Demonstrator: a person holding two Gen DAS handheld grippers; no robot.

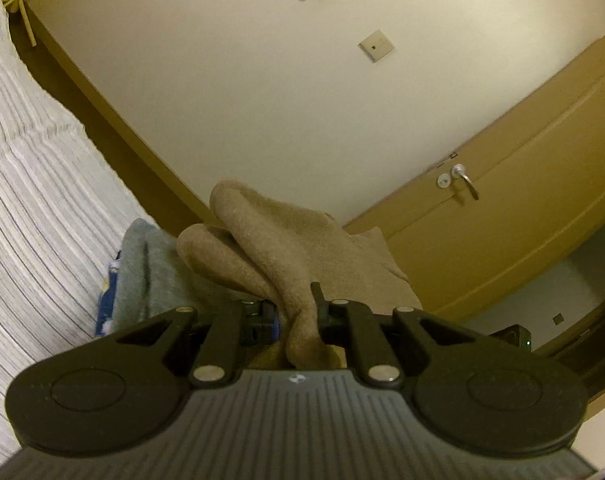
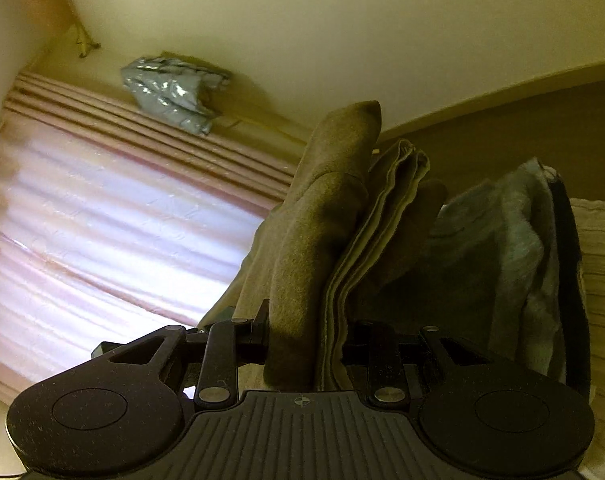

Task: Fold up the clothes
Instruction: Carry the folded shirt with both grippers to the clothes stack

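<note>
A tan fleece garment (image 1: pixel 286 240) rises in bunched folds from my left gripper (image 1: pixel 298 312), which is shut on a fold of it. In the right wrist view the same tan garment (image 2: pixel 326 200) stands up in several stacked layers, and my right gripper (image 2: pixel 306 340) is shut on its edge. A grey-blue garment (image 1: pixel 146 272) lies behind the tan one on the bed; it also shows as a dark grey-blue heap (image 2: pixel 514 240) to the right of the tan folds. The fingertips of both grippers are buried in cloth.
A white ribbed bedspread (image 1: pixel 34 200) fills the left. A brown door (image 1: pixel 502 220) with a metal handle (image 1: pixel 462 180) stands to the right, a cream wall between. Pink curtains (image 2: pixel 102 220) glow at left, with a crumpled silver bag (image 2: pixel 174 100) above them.
</note>
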